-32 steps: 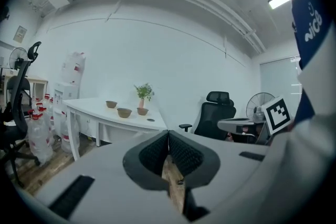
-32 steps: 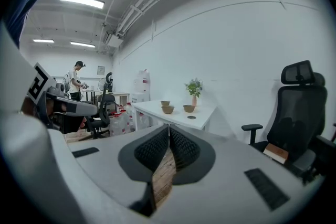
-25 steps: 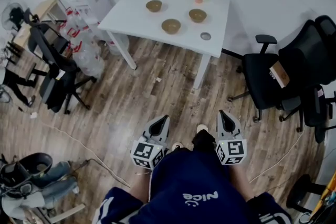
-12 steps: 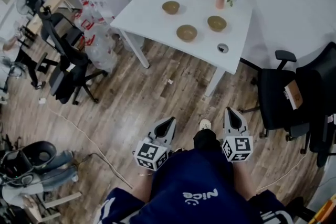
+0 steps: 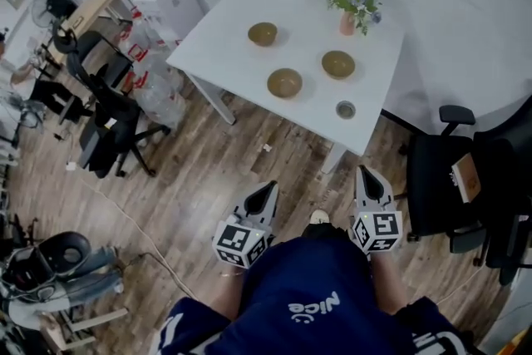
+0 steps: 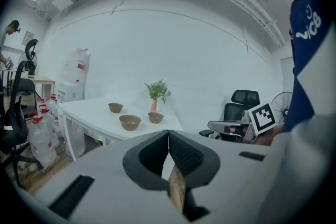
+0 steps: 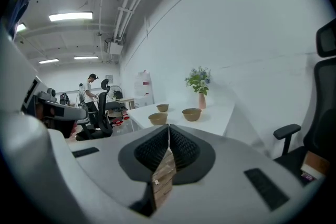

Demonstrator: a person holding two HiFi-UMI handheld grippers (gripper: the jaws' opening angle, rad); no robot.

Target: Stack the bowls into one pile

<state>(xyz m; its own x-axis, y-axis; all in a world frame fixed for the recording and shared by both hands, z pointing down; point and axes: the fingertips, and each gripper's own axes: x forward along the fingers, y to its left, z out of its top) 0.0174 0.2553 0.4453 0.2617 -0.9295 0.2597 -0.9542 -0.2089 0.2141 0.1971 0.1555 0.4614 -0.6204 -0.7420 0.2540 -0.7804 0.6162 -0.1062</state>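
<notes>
Sitting beyond left tongs (image 5: 268,189), right tongs (image 5: 366,175): three bowls (image 5: 284,82).

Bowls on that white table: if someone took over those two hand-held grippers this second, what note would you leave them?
Left gripper: fingers shut, empty, held in front of the body.
Right gripper: the same, shut and empty.
Three bowls sit apart on the table: far bowl, near bowl, and right bowl beside the vase.
Done: nothing stacked yet; the grippers are well short of the table.
Left: step up, then nest two bowls into the third to make one pile.
</notes>
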